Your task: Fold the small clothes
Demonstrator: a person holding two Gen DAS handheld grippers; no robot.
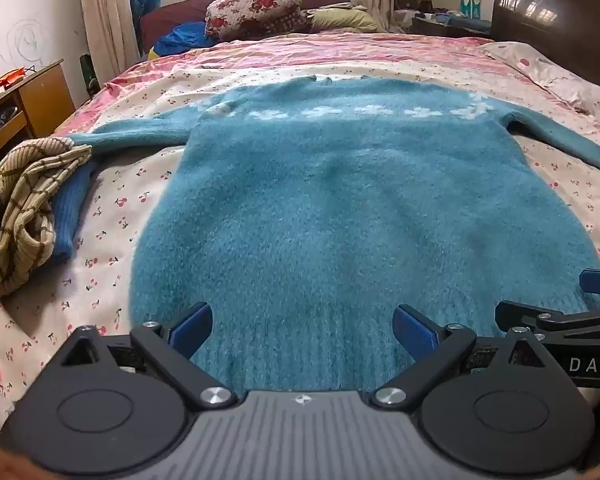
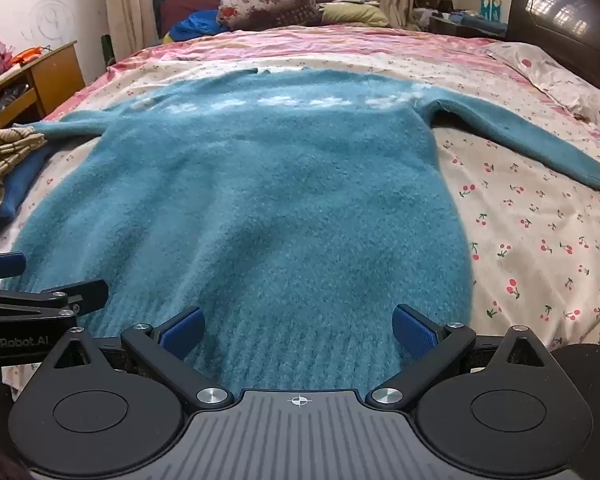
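Note:
A fluffy teal sweater point(image 1: 340, 200) with a white pattern across the chest lies flat on the bed, sleeves spread out, hem toward me. It also shows in the right wrist view point(image 2: 260, 200). My left gripper point(image 1: 302, 330) is open and empty over the left part of the hem. My right gripper point(image 2: 298, 330) is open and empty over the right part of the hem. The right gripper's fingers point(image 1: 556, 312) show at the right edge of the left wrist view. The left gripper's fingers point(image 2: 40, 296) show at the left edge of the right wrist view.
A beige checked garment point(image 1: 20, 208) and a blue knit piece point(image 1: 70, 208) lie left of the sweater. The cherry-print sheet point(image 2: 540, 240) covers the bed. Pillows point(image 1: 256, 4) lie at the far end. A wooden desk point(image 1: 28, 96) stands left, a dark headboard point(image 2: 560, 16) right.

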